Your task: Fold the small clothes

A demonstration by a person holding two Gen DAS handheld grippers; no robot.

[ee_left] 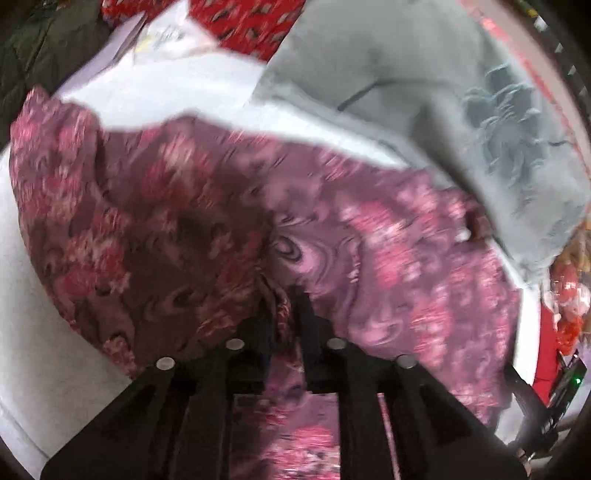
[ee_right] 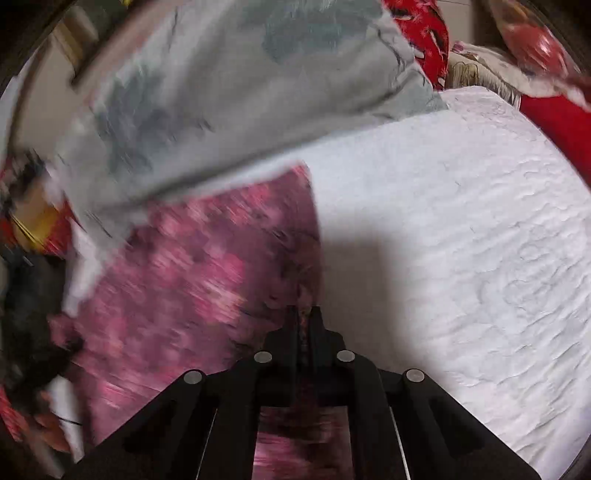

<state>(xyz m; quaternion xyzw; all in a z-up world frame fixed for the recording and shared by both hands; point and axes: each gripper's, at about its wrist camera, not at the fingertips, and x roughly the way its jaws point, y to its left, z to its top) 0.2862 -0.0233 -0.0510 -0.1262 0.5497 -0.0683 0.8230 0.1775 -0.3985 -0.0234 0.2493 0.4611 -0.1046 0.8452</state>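
A purple garment with pink flowers (ee_left: 229, 221) lies spread on a white textured cover (ee_right: 461, 240). My left gripper (ee_left: 282, 299) is shut on a bunched fold of this floral garment, with cloth pinched between the black fingers. In the right wrist view the same floral garment (ee_right: 192, 266) fills the lower left, blurred. My right gripper (ee_right: 304, 314) is shut on its right edge, a thin strip of cloth showing between the closed fingers. Both grippers point steeply down at the surface.
A pale grey cloth with a dark flower print (ee_left: 424, 92) (ee_right: 221, 92) lies behind the floral garment, overlapping its far edge. Red patterned fabric (ee_left: 251, 22) (ee_right: 428, 33) sits beyond. Dark fabric (ee_left: 44, 55) is at the far left. White cover extends to the right (ee_right: 498, 332).
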